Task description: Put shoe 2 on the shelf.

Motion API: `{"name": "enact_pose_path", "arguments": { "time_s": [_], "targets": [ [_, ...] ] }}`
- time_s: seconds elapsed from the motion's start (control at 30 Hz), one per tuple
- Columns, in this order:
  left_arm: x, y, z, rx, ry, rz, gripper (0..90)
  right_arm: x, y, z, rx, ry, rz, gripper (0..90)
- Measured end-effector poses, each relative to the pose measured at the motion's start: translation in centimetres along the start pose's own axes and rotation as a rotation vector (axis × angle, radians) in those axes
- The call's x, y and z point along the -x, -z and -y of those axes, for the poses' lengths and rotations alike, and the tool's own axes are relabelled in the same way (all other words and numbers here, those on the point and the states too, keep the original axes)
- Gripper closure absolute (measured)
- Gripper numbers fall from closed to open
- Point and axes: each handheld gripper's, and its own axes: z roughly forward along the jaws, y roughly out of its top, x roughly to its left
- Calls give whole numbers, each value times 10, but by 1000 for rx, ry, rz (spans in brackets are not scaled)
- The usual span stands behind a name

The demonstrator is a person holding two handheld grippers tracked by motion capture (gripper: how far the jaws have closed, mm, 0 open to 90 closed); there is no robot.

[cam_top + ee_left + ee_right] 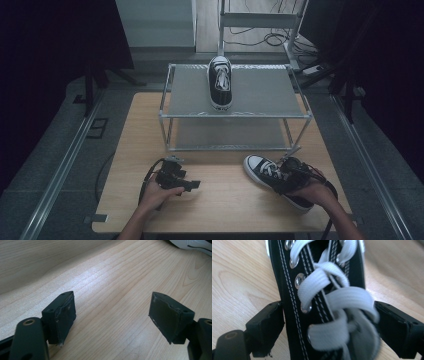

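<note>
A black sneaker with white laces and a white toe cap (260, 169) lies on the wooden table (225, 205) at the front right, toe pointing to the back left. My right gripper (288, 178) sits over its laced middle. In the right gripper view the jaws straddle the sneaker's upper (287, 290), one on each side and close against it, and the right gripper (328, 322) looks open. My left gripper (193, 185) rests low over bare wood at the front left, open with nothing between its jaws (112, 312). The sneaker's white sole edge (192, 245) shows at the top right of the left gripper view.
A grey metal two-level rack (260, 97) stands at the back of the table. A matching black sneaker (220, 82) sits on its top shelf, toe toward me. Cables trail from both grippers. Dark curtains and floor rails flank the table.
</note>
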Motion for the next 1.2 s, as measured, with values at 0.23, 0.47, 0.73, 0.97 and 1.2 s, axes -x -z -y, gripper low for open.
{"name": "enact_pose_path", "arguments": {
  "time_s": [0.23,0.47,0.73,0.97,1.2],
  "targets": [
    [0,2,0,6,1,4,220,-2,-5,-3,-44,10,11,136],
    [0,2,0,6,2,3,221,1,-1,-4,-38,14,-7,178],
    [-2,2,0,5,7,3,222,3,3,-3,-30,17,-28,195],
    [-1,2,1,8,7,3,223,0,19,-6,1,28,-55,201],
    [-1,2,1,5,9,3,224,-8,39,-14,37,43,-78,206]
  ]
}}
